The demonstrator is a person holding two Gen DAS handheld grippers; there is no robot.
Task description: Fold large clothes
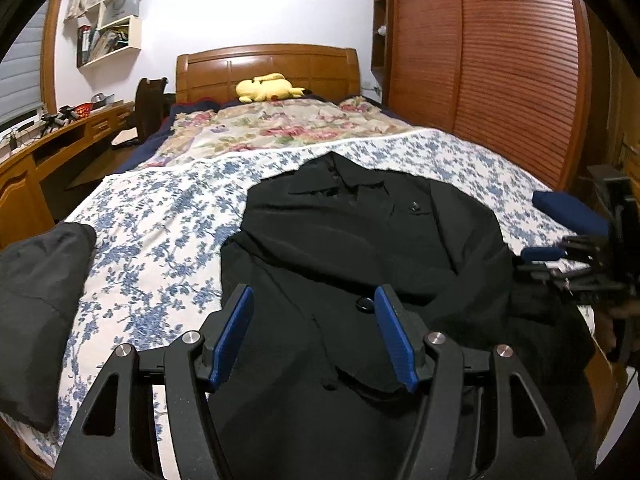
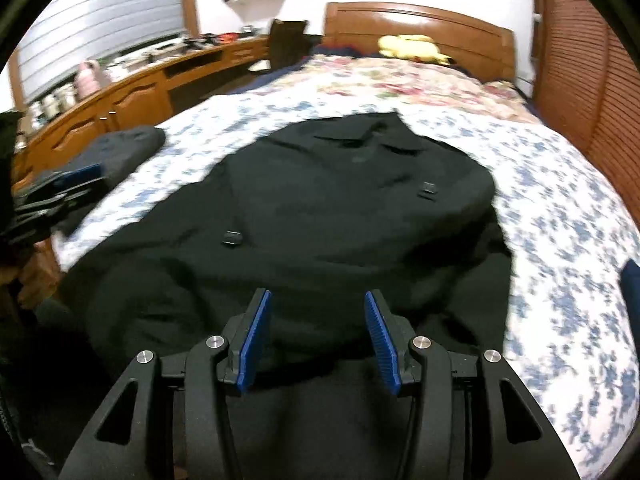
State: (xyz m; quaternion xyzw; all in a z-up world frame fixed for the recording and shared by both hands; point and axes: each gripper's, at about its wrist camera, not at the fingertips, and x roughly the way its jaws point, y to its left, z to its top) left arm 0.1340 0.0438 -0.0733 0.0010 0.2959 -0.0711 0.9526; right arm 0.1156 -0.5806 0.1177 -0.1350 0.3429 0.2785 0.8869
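A large black coat (image 1: 360, 240) lies spread on the bed, collar toward the headboard, its lower part hanging over the near edge. It also shows in the right wrist view (image 2: 340, 208), blurred. My left gripper (image 1: 314, 300) is open and empty, hovering above the coat's lower front by a button. My right gripper (image 2: 316, 304) is open and empty above the coat's lower part. The right gripper shows at the right edge of the left wrist view (image 1: 568, 256); the left gripper shows at the left edge of the right wrist view (image 2: 60, 188).
The bed has a blue-flowered sheet (image 1: 160, 220) and a floral quilt (image 1: 280, 124). A dark folded garment (image 1: 36, 300) lies at the bed's left. A yellow plush (image 1: 268, 88) sits by the headboard. A wooden desk (image 1: 48, 152) stands left, a wardrobe (image 1: 500, 60) right.
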